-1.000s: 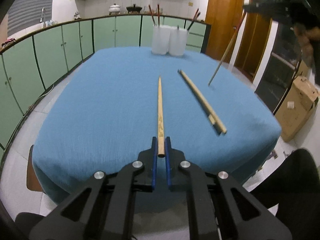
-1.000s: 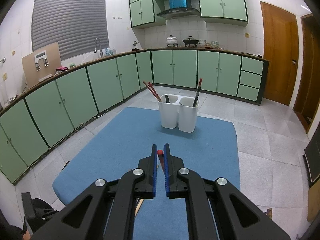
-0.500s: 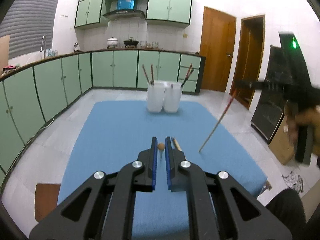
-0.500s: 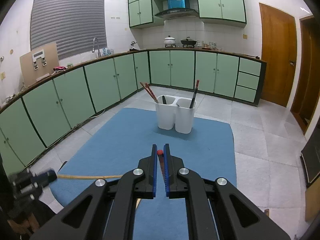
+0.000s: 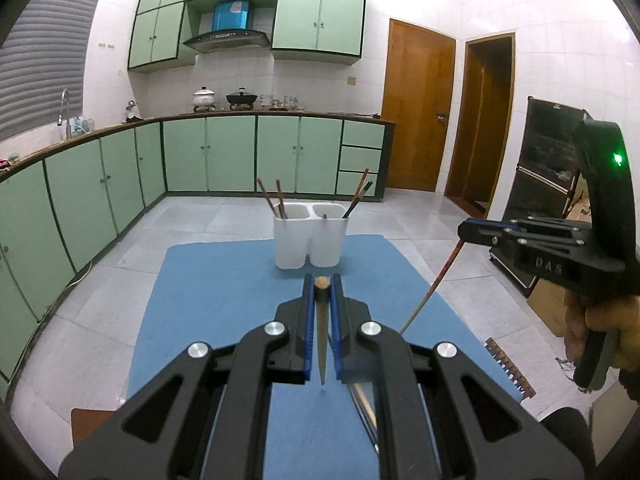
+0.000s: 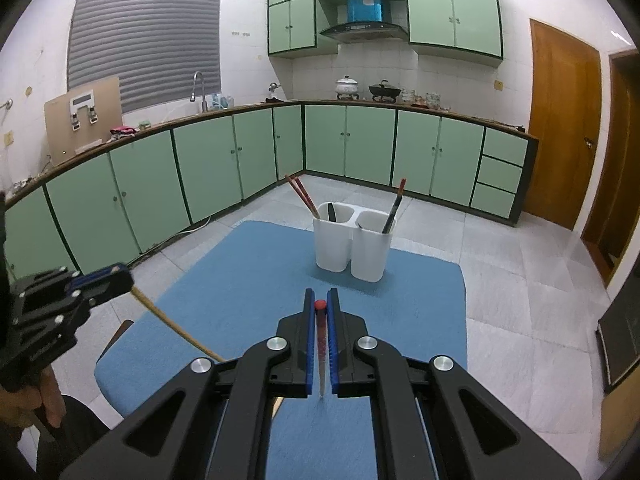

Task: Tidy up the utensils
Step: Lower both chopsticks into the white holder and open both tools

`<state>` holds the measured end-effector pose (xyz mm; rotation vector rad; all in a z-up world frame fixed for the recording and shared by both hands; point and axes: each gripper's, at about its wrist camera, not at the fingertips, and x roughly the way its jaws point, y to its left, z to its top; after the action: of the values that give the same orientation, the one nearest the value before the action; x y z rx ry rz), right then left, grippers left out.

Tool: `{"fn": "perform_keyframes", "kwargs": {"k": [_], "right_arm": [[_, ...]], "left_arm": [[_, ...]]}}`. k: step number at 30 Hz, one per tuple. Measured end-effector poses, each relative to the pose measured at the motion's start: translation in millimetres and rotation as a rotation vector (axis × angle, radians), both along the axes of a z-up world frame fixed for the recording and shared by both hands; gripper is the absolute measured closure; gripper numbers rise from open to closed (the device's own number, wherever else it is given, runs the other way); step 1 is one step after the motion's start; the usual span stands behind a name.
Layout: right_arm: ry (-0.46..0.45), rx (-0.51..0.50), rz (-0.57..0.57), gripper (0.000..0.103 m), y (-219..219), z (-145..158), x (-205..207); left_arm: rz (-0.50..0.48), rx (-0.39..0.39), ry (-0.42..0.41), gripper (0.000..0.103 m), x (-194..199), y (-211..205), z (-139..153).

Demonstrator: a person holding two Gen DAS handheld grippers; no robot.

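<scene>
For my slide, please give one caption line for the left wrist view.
Left tongs grip a wooden chopstick, facing the white two-compartment holder on the blue tablecloth.

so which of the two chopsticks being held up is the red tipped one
The chopstick in the right gripper has the round red end. The one in the left gripper is plain light wood.
</scene>
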<state>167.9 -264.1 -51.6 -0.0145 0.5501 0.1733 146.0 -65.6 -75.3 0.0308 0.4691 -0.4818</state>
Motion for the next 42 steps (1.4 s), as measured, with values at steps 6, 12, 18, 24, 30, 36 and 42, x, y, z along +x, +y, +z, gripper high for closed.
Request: {"fn": "perform_keyframes", "kwargs": {"k": [6,12,18,24,30,36,42], "right_arm": [[-0.008,-0.014,0.014,0.097,0,18,14],[-0.032,-0.022,0.022,0.097,-1,53,44],[-0.086,0.000,0.008,0.097,-9,106,94],[-0.130,-0.008,-0.027,0.098,-19,140,157],[-0.105,-0.019,-0.061,0.098,-36,123,215],[-0.025,-0.013,-0.070,0.097,-45,73,253],[-0.027,-0.002,-0.078,0.086,-48,59,248]], "left_arm": [[-0.026,0.014,-0.022,0.097,32,-9,24],[-0.028,0.001,-0.039,0.097,72,-20,57],[-0.013,-0.015,-0.115,0.097,120,-40,104],[0.020,-0.024,-0.184,0.097,179,-69,134],[0.031,-0.003,-0.177,0.097,236,-98,119],[0.037,0.038,-0.094,0.096,270,-112,63],[0.047,0.049,-0.048,0.075,274,-99,44]]}}
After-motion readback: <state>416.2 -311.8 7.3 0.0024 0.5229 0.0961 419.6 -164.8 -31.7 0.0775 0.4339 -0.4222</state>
